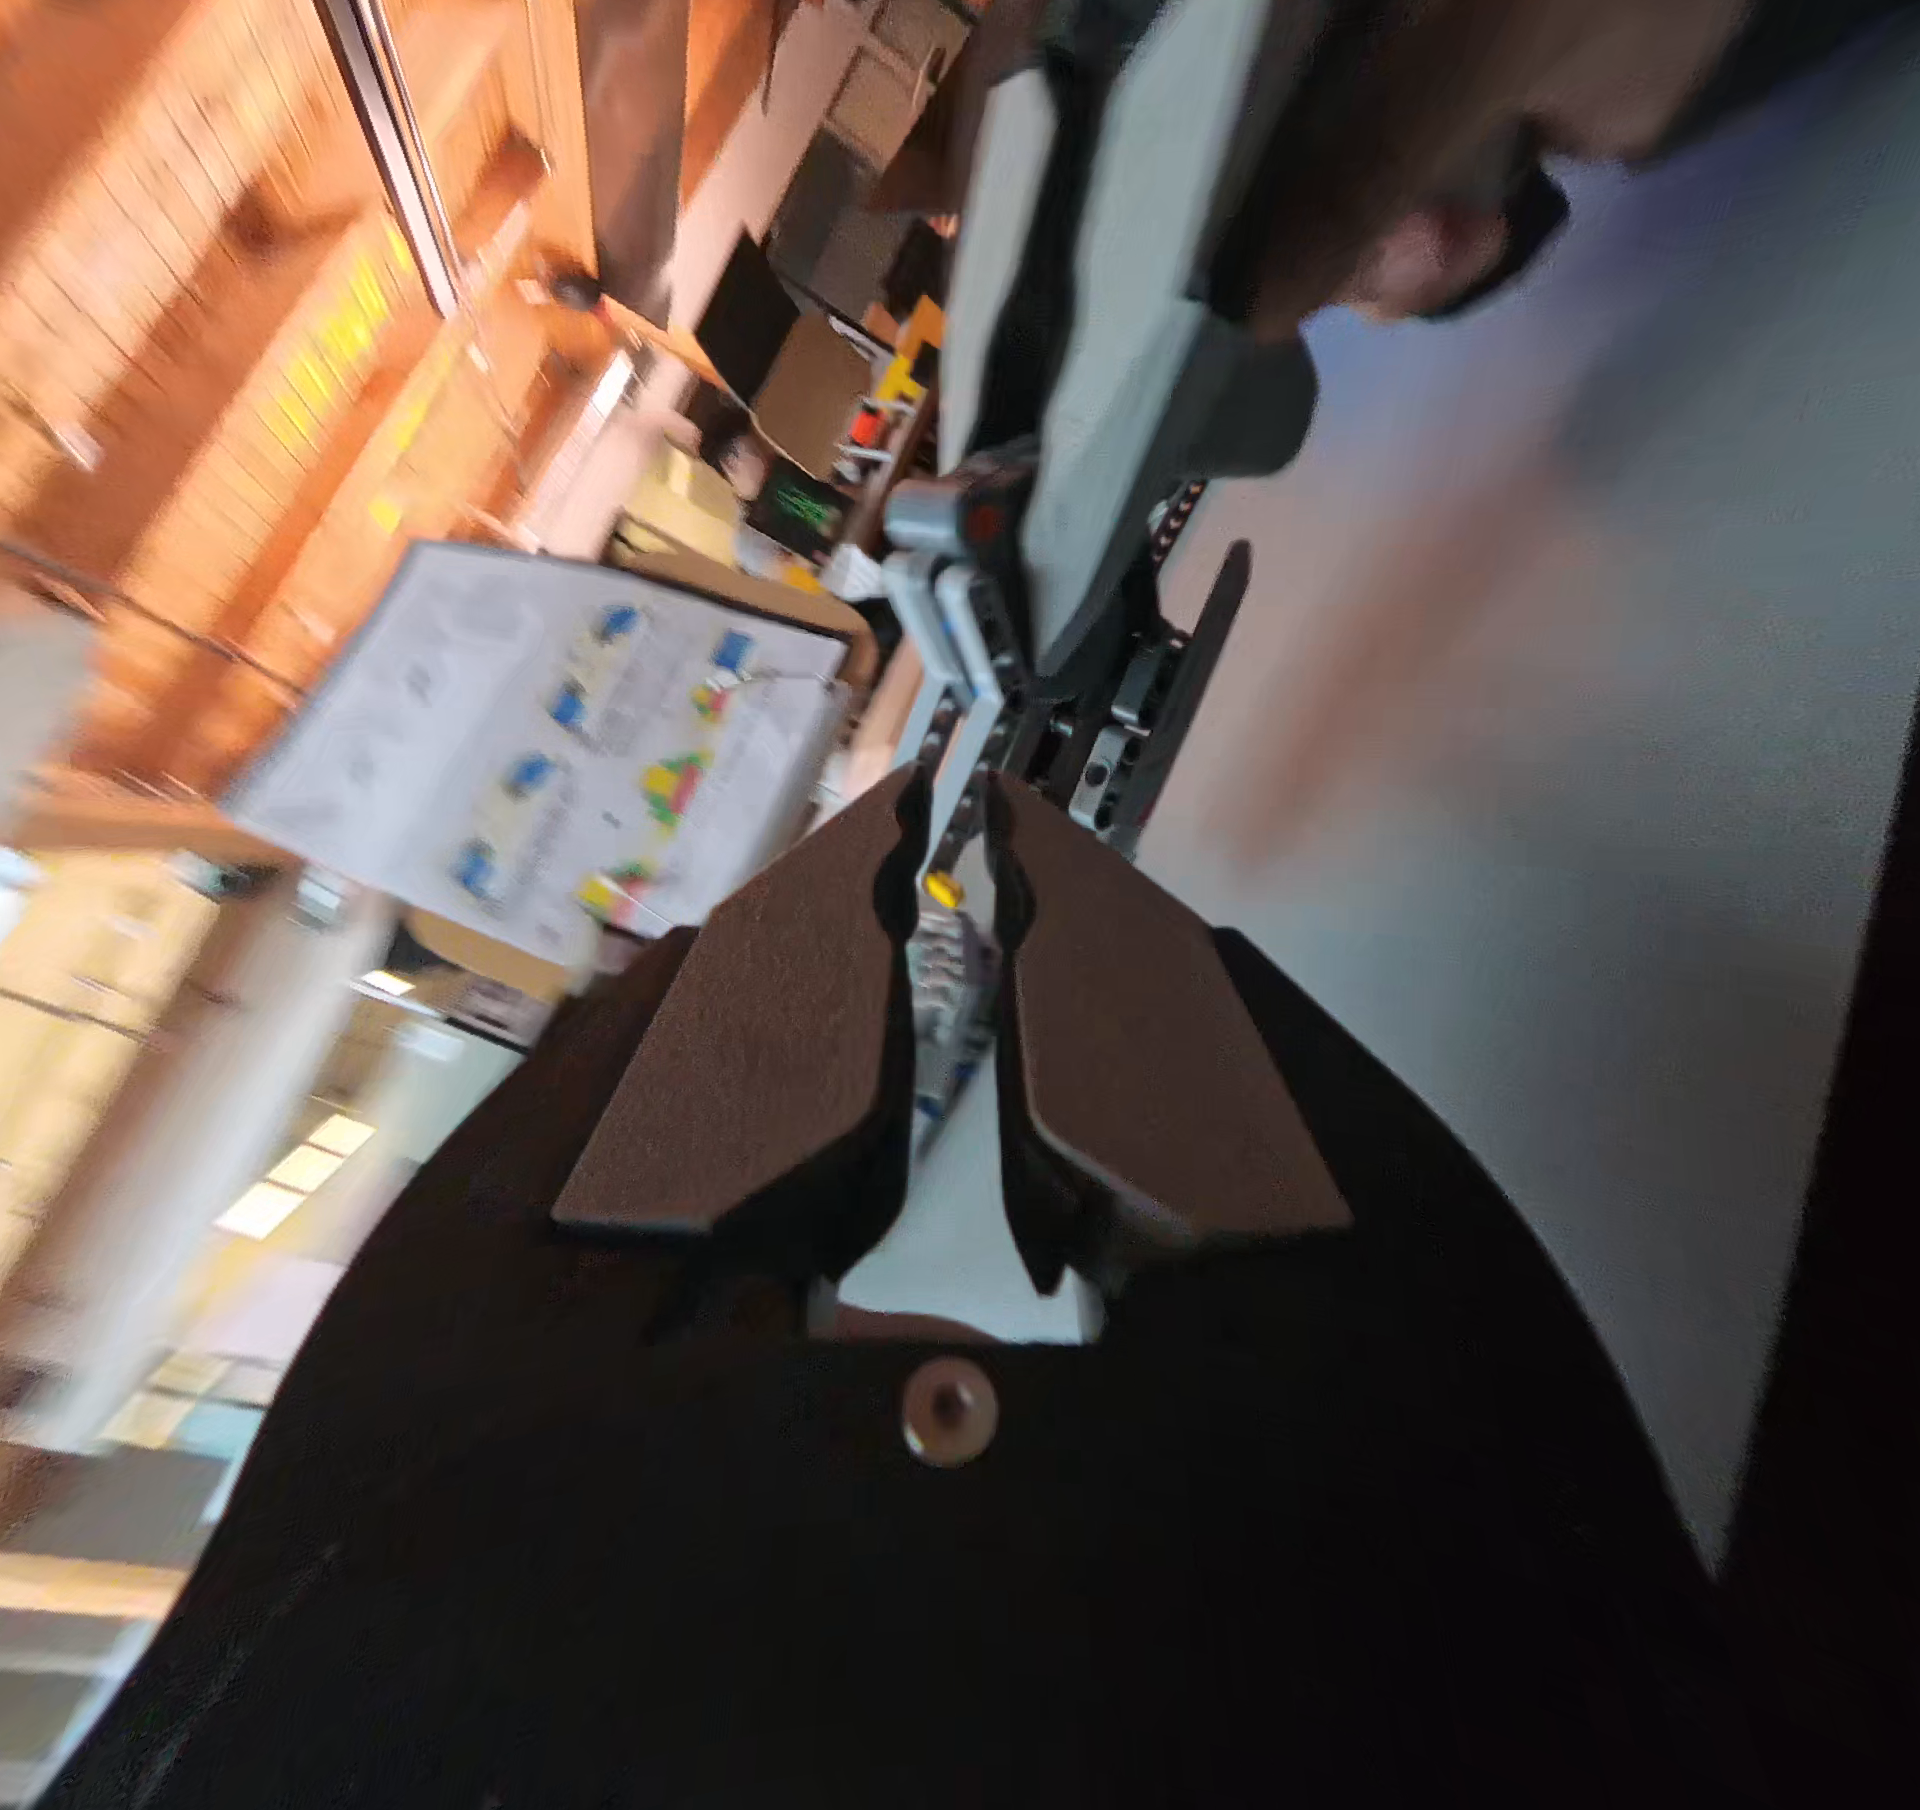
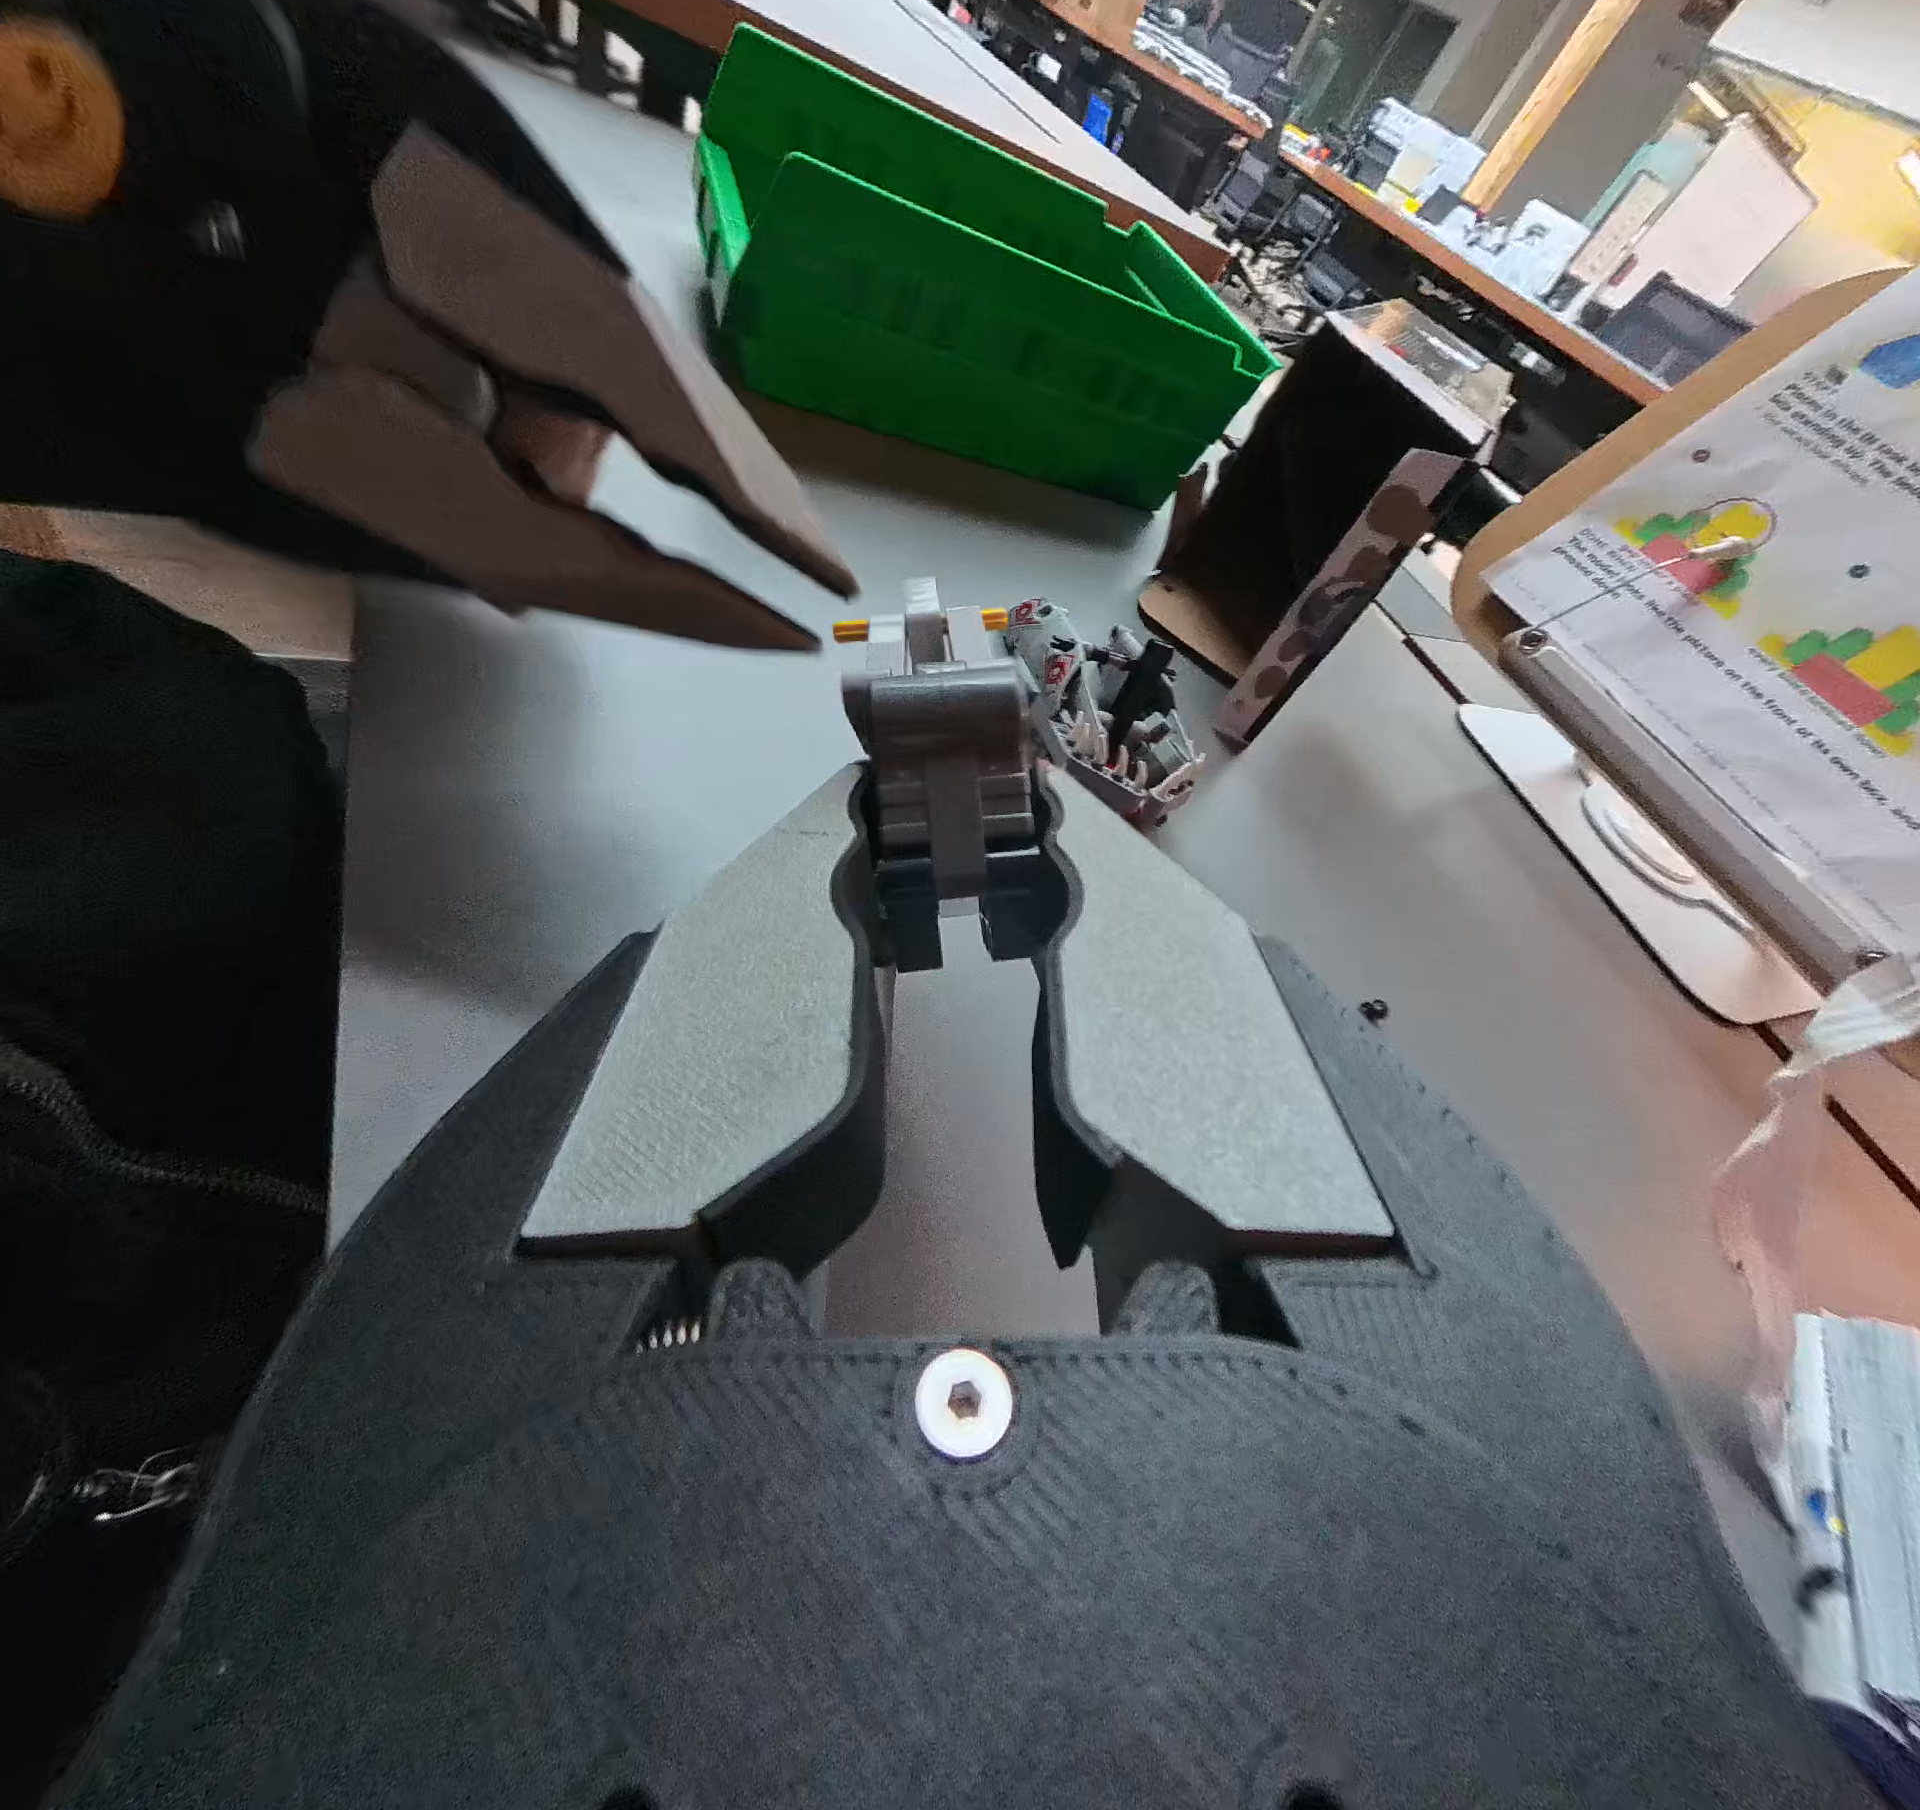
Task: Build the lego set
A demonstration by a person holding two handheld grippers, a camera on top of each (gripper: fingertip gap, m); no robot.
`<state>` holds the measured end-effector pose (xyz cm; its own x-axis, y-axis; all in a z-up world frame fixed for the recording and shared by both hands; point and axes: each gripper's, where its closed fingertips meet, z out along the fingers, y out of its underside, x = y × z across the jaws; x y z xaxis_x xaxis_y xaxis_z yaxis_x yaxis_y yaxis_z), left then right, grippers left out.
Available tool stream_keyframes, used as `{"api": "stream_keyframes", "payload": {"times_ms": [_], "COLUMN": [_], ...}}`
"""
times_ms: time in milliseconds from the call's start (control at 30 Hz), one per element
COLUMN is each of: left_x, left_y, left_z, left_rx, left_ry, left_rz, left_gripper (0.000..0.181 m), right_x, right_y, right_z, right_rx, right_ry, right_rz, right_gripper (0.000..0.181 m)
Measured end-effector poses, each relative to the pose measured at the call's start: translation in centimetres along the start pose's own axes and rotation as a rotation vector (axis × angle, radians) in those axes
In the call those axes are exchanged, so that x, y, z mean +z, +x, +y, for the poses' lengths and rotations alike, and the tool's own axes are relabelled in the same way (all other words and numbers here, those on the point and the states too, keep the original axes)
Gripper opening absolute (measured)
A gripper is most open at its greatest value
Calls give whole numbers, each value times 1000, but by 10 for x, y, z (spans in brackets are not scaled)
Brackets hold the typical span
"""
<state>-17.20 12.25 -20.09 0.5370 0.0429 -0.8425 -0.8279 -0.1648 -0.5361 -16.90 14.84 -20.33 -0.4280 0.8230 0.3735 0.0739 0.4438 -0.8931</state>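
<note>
Our right gripper (image 2: pixel 951 804) pinches the grey lego assembly (image 2: pixel 940 763) above the tabletop (image 2: pixel 540 784). Our left gripper (image 2: pixel 831 612) has its fingers slightly parted, tips just beside a yellow-tipped pin (image 2: pixel 854 631) at the assembly's far end. We judge that the left should close squarely on the pin while the right holds steady. A second lego piece (image 2: pixel 1101 711) lies near.
</note>
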Motion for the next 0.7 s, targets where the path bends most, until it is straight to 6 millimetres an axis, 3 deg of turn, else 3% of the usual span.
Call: {"api": "stream_keyframes", "payload": {"times_ms": [233, 333, 433, 567, 700], "left_x": [-10, 0, 6, 16, 14], "left_y": [-3, -12, -21, -8, -27], "left_z": [-2, 2, -7, -4, -10], "left_rx": [-1098, -1438, -1657, -1739, -1871], "left_ry": [-11, 42, 147, 103, 280], "left_rz": [485, 524, 576, 620, 653], "left_gripper": [8, 13, 18, 31, 25], "right_x": [-10, -11, -8, -15, -10], "right_y": [19, 20, 13, 11, 6], "right_z": [-14, -21, -25, -39, -32], "right_rx": [-78, -99, -134, -199, -180], "right_ry": [75, 103, 120, 201, 180], "right_rz": [154, 183, 182, 222, 171], "right_gripper": [24, 24, 24, 25, 25]}}
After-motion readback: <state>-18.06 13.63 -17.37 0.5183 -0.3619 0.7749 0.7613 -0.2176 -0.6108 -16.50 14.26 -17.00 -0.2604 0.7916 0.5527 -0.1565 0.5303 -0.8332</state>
